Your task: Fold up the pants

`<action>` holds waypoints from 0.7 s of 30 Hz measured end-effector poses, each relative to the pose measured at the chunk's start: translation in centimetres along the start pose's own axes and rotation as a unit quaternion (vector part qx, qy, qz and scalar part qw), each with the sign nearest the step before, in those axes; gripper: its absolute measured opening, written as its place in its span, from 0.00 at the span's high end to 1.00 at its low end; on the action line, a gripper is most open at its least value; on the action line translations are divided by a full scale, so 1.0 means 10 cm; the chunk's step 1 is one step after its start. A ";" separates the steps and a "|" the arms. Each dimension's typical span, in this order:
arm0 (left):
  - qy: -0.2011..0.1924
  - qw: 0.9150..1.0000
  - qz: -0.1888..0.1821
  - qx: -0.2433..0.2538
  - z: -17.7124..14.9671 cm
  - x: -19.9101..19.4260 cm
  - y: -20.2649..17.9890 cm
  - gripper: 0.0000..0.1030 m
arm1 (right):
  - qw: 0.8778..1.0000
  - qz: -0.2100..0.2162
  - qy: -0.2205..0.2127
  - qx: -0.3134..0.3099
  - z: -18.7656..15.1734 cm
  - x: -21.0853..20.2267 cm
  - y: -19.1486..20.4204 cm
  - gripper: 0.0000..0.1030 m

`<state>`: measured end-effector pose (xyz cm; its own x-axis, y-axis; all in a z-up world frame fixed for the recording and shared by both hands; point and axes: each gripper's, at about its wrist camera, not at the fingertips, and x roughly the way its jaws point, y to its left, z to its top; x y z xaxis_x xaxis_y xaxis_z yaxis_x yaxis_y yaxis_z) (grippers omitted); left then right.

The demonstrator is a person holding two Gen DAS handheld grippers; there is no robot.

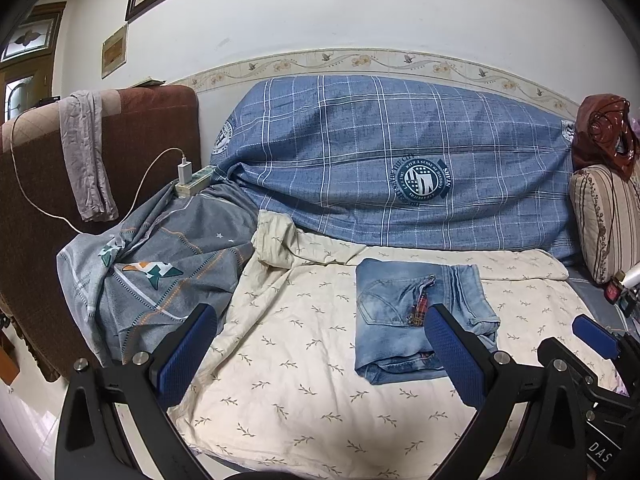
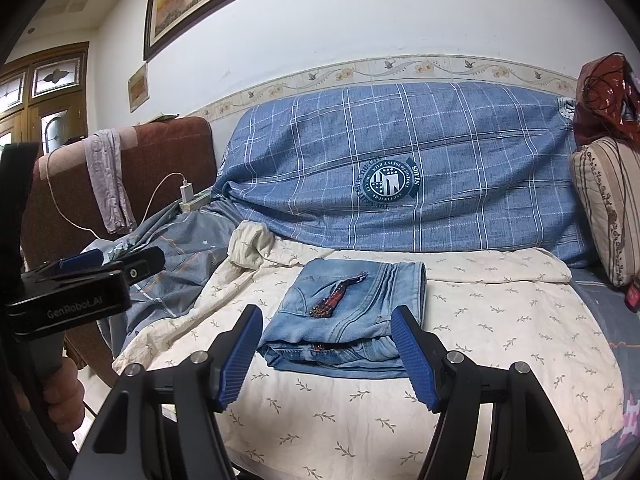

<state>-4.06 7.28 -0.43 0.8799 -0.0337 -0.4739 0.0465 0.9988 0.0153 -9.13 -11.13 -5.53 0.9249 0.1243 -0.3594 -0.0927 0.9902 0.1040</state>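
Both tongs hang over the near edge of the bed, tilted a little downward and aimed toward the wall. The left tongs (image 1: pixel 324 354) have their two blue pads spread wide with nothing between them but the cream sheet (image 1: pixel 288 344). The right tongs (image 2: pixel 332 356) also stand apart and grip nothing; their pads frame the near edge of the pants without touching the cloth. In the right wrist view a hand (image 2: pixel 60 396) grips the handle of the left tongs at the far left.

One pair of pants (image 2: pixel 348 316), pale blue denim, lies folded into a compact rectangle on the sheet, just beyond the right tongs and ahead and to the right of the left tongs. One small red-patterned strip (image 2: pixel 336 300) lies on top of it.

Farther beyond both tongs, one blue checked cover (image 1: pixel 380 160) drapes the back. To the left of the left tongs lies one grey quilt (image 1: pixel 168 264). One striped pillow (image 1: pixel 608 220) stands far right.
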 end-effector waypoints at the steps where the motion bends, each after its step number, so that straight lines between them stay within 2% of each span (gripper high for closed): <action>1: -0.001 1.000 0.000 0.000 0.01 -0.01 0.00 0.00 | 1.000 0.000 -0.001 -0.001 0.00 0.00 0.01 0.32; 21: -0.043 0.999 0.003 -0.004 0.11 -0.31 0.11 0.00 | 0.999 -0.001 -0.029 -0.018 0.13 -0.15 0.17 0.32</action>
<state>-6.17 8.47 2.05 0.9173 -0.0306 -0.3969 0.0377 0.9992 0.0101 -10.19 -9.75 -3.56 0.9449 0.1201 -0.3046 -0.1036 0.9922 0.0698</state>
